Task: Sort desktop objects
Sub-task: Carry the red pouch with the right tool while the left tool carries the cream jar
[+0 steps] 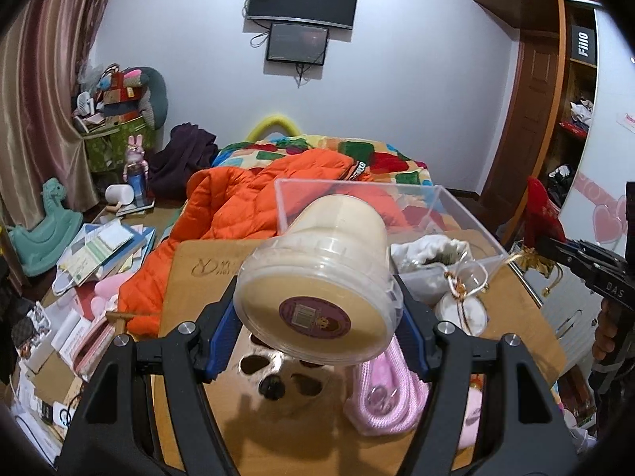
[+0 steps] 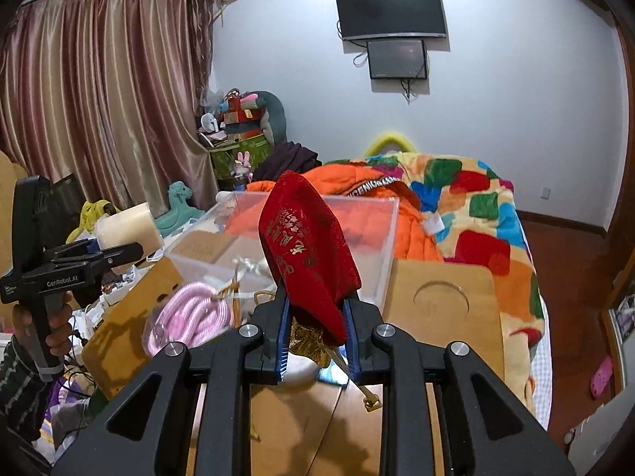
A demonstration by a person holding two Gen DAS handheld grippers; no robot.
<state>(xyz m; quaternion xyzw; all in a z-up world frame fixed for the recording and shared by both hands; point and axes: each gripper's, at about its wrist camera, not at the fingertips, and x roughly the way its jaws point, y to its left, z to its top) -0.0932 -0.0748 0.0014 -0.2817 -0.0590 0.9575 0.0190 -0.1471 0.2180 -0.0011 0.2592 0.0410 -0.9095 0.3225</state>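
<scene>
A: Left wrist view first. What does the left gripper [image 1: 317,309] have?

B: It is closed on a round clear plastic tub full of cream-coloured stuff [image 1: 321,273]. The blue pads press on both sides of the tub, and the tub is up in the air, tipped over, above the wooden board [image 1: 206,261] that is the worktop.

A: And the right gripper [image 2: 317,329]?

B: Its jaws are almost together. They squeeze a red velvet pouch with gold writing [image 2: 309,254]. A gold cord hangs down from the pouch. It is lifted too, near the front edge of the board.

A: Where do the things go?

B: I think into the clear plastic box [image 1: 468,218] at the back edge of the board. A white cloth bag [image 1: 428,254] sits at the near right part of the box, and it looks like it is inside.

A: So is the sorting done?

B: No, it looks about halfway. The tub and the pouch are held up and not put down yet. A pink coiled rope [image 2: 190,313] lies on the board in front of the box. A small see-through bag tied with gold string [image 1: 464,301] lies just by the box's near right corner. Those look left to do.
</scene>
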